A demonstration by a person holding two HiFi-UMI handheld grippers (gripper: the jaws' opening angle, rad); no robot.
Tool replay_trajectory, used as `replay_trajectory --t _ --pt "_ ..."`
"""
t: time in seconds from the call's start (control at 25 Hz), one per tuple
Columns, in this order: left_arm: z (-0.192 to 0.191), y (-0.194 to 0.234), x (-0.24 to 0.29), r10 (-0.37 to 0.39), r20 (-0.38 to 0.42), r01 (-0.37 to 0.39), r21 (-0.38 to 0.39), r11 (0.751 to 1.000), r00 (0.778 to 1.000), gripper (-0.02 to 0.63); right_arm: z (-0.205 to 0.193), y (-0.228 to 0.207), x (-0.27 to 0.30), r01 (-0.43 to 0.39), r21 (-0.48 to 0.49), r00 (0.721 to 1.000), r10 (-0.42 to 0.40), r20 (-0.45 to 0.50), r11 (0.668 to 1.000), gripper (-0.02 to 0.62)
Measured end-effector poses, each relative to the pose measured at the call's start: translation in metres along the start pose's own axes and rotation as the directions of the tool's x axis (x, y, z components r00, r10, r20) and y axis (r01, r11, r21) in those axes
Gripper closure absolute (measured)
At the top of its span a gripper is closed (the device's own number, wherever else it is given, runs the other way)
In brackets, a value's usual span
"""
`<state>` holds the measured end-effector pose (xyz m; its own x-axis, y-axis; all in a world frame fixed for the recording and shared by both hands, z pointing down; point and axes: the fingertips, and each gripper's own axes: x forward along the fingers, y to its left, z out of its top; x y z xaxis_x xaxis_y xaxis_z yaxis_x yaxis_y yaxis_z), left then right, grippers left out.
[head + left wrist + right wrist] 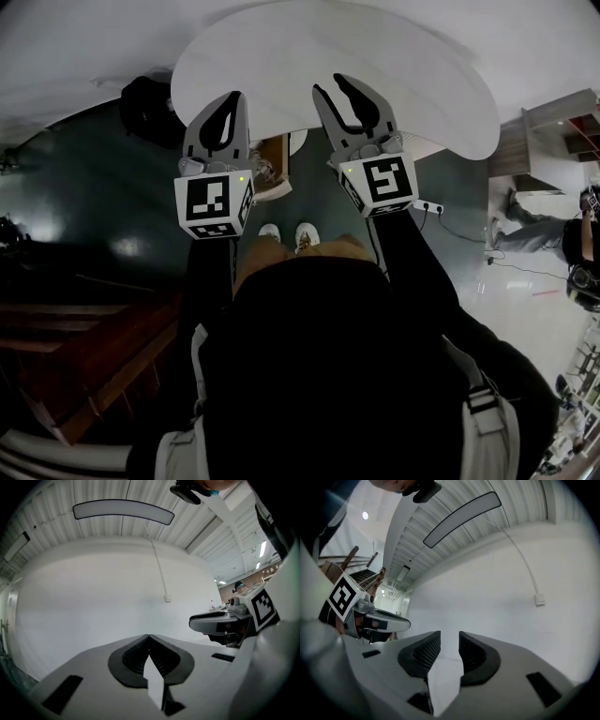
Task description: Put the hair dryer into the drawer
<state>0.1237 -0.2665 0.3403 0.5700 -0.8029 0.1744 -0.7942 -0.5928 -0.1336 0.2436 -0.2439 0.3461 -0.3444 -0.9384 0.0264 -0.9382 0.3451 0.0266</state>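
Both arms reach forward from dark sleeves, and the two grippers are held up side by side, roughly level, above the near edge of a round white table [394,66]. They point at a plain white wall [84,602]. The left gripper [149,636] has its jaws pressed together at the tips with nothing between them. The right gripper [450,638] has its jaws a narrow gap apart and is likewise empty (only wall shows through the gap). No view shows the hair dryer or the drawer.
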Motion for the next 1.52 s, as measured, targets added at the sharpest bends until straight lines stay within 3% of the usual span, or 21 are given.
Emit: replay_trajectory --t 0.16,0.32,0.64,1.04,1.52 --pt "0.001 0.004 -0.003 -0.002 0.002 0.001 0.006 1.0 1.0 0.591 0.002 -0.002 -0.003 0.029 -0.006 1.0 -0.029 0.01 1.0 0.546" --pt "0.001 0.008 -0.005 0.0 0.001 0.0 0.016 1.0 1.0 0.591 0.0 0.002 -0.003 0.014 0.004 1.0 -0.014 -0.001 1.0 0.569" --pt "-0.001 0.008 -0.007 -0.003 -0.004 0.003 0.021 1.0 1.0 0.591 -0.005 0.007 -0.003 0.0 -0.009 0.999 0.0 -0.034 1.0 0.569" --pt "-0.002 0.006 -0.008 -0.013 -0.012 0.013 0.031 0.999 1.0 0.591 -0.007 0.014 -0.001 -0.045 0.05 0.998 0.047 -0.039 0.998 0.569" --pt "-0.003 0.016 -0.01 0.009 -0.005 -0.009 0.023 1.0 1.0 0.592 -0.009 0.011 -0.003 -0.016 0.021 0.999 0.017 -0.046 1.0 0.569"
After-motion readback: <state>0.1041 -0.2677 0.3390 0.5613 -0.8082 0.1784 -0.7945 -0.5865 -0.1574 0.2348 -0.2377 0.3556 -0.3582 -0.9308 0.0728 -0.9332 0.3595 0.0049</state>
